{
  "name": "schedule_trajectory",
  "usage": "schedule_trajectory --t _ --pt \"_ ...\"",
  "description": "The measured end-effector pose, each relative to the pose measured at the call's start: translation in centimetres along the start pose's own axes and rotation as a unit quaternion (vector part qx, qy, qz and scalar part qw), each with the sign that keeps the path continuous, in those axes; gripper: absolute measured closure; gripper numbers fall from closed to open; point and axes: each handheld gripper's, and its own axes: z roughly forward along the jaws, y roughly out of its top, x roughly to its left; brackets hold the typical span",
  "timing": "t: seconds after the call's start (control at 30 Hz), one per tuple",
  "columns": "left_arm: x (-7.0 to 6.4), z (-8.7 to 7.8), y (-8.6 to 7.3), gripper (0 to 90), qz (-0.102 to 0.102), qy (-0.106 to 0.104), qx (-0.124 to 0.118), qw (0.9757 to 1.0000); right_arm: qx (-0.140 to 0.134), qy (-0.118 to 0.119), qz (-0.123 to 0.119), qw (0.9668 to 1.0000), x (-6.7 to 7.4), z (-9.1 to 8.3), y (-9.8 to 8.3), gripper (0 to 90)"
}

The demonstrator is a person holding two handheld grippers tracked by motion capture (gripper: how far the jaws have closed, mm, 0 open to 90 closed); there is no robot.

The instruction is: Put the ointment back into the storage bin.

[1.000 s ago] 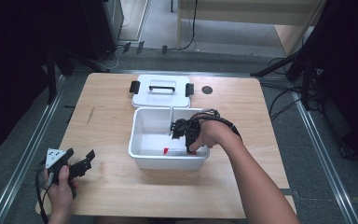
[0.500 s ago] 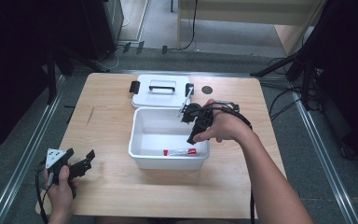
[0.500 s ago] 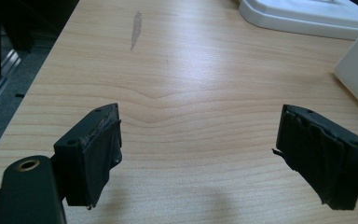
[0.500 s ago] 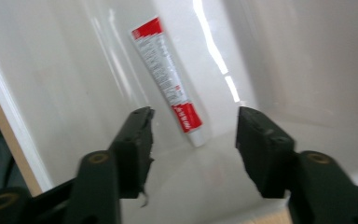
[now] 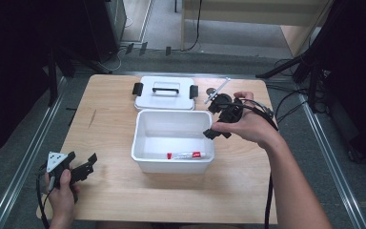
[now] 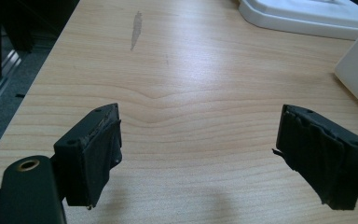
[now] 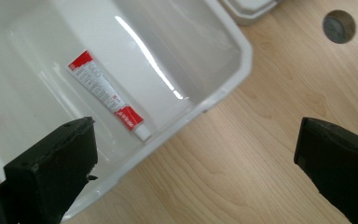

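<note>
Right gripper [image 5: 219, 119] sits over the right rim of the white plastic bin [image 5: 143, 143], at the far right corner, jaws spread wide and holding nothing. In the right gripper view the jaws [image 7: 191, 172] straddle the bin's wall, one over the bin floor and one over bare wood.

A small red-and-white tube [image 5: 186, 155] lies flat on the bin floor against the near wall, long axis running left to right across the table. From the right gripper it lies down and toward the person, slightly left. Its white cap end points to the bin's right side.

Left gripper [image 5: 74, 168] rests low near the near-left corner of the wooden table [image 5: 105, 119], jaws parted and empty, well apart from the bin. The right hand is clearly the nearer to the tube.

The bin's lid [image 5: 164, 94], with its black handle and side clips, lies on the table just beyond the bin. A small dark round disc [image 7: 339, 26] sits in the tabletop to the lid's right.

Writing: the tube [image 7: 107, 95] carries print along its white middle band, too small to read. No brand made out.
</note>
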Motion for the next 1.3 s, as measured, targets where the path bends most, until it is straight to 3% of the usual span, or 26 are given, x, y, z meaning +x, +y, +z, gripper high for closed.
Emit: schedule_trajectory --t 0.23,0.43,0.63,0.8,0.97,1.1,1.17,1.3 --pt "0.0 0.0 0.0 14.8 0.0 0.0 0.001 1.0 -0.043 -0.021 0.037 0.9982 -1.7 -0.8 -2.7 0.0" --pt "0.0 0.0 0.0 14.8 0.001 0.0 0.001 1.0 -0.073 -0.034 0.069 0.9944 -3.0 -1.0 -5.8 0.0" --pt "-0.1 0.0 0.0 14.7 0.002 0.002 0.002 1.0 -0.102 -0.037 0.108 0.9882 -4.0 0.3 -9.9 0.0" --pt "-0.1 0.0 0.0 14.8 0.003 0.002 0.003 1.0 -0.113 -0.038 0.122 0.9853 -4.2 1.7 -12.5 0.0" --pt "-0.1 0.0 0.0 14.8 0.003 0.002 0.002 1.0 -0.132 -0.033 0.155 0.9785 -4.3 3.4 -16.4 0.0" --pt "-0.1 0.0 0.0 14.7 0.003 0.002 0.003 1.0 -0.142 -0.036 0.167 0.9749 -4.1 4.1 -18.2 0.0" --pt "-0.1 0.0 0.0 14.7 0.004 0.002 0.003 1.0 -0.156 -0.041 0.179 0.9706 -3.7 4.7 -20.1 0.0" --pt "-0.1 0.0 0.0 14.7 0.005 0.002 0.003 1.0 -0.166 -0.046 0.194 0.9657 -3.4 5.5 -22.4 0.0"
